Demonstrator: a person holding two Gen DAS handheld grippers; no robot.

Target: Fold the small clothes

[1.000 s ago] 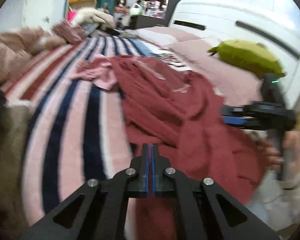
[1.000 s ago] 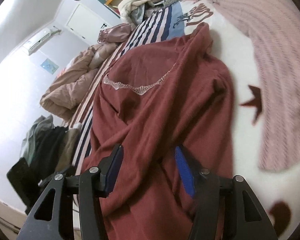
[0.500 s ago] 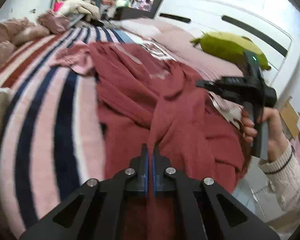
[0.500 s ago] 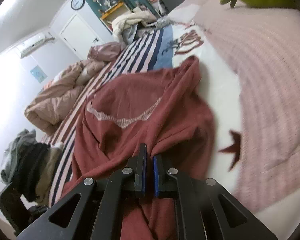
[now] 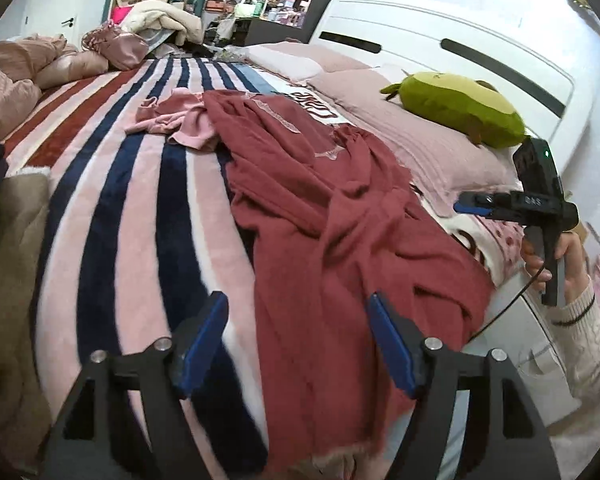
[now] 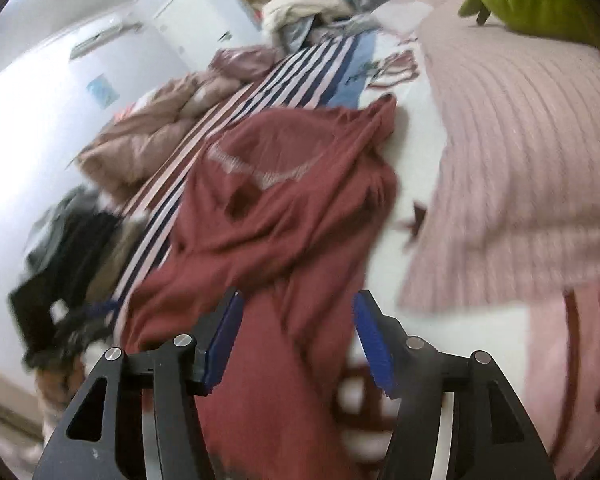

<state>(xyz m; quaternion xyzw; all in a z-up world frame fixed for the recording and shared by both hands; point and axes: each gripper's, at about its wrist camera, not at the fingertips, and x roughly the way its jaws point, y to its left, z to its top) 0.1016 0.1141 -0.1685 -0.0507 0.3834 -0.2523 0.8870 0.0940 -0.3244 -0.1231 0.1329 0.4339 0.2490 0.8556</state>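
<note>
A dark red garment (image 5: 320,216) with a lace neckline lies rumpled along the striped blanket (image 5: 112,208), its hem at the bed's near edge. A smaller pink garment (image 5: 176,120) lies beyond it. My left gripper (image 5: 296,320) hovers over the red hem; its jaws are opening and the pads stand clear of the cloth. My right gripper (image 6: 296,320) also hangs above the red garment (image 6: 284,208), jaws opening, nothing pinched. From the left wrist view, the right gripper (image 5: 466,205) appears held in a hand at the bed's right side.
A green plush toy (image 5: 460,108) rests on pink pillows (image 5: 432,148) by the white headboard (image 5: 460,40). Pink bedding (image 5: 16,72) is heaped at the far left. Dark clothes (image 6: 64,248) pile up beside the bed. Shelves and clutter stand beyond the bed.
Both grippers, shut on folds of the red garment half a second ago, have opened and released it. The right gripper has lifted and pulled back; the garment lies flatter.
</note>
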